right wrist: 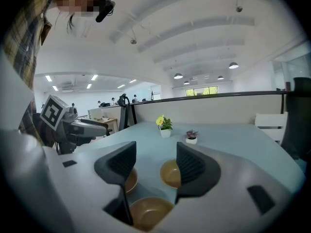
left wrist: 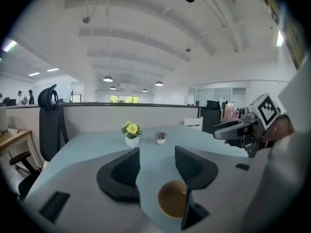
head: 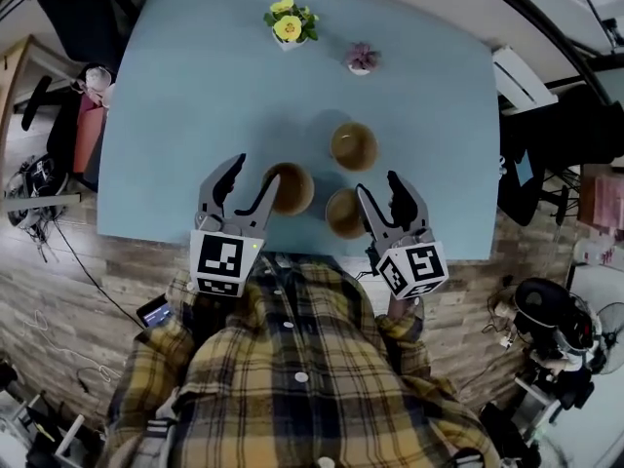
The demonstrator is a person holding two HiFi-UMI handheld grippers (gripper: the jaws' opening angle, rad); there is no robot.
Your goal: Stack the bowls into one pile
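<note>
Now your left gripper (head: 255,172) hangs spread and empty just over one round brown bowl (head: 290,188), your right gripper (head: 377,185) likewise over another bowl (head: 346,213). Clip a rim and it may skid.

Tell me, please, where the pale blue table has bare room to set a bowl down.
Bare: the pale blue table's left side, left of the yellow flower pot and left gripper; its right side, beyond the small pink plant pot and right gripper. Crowded: the near middle, where three brown bowls cluster by both grippers' open jaws.
</note>
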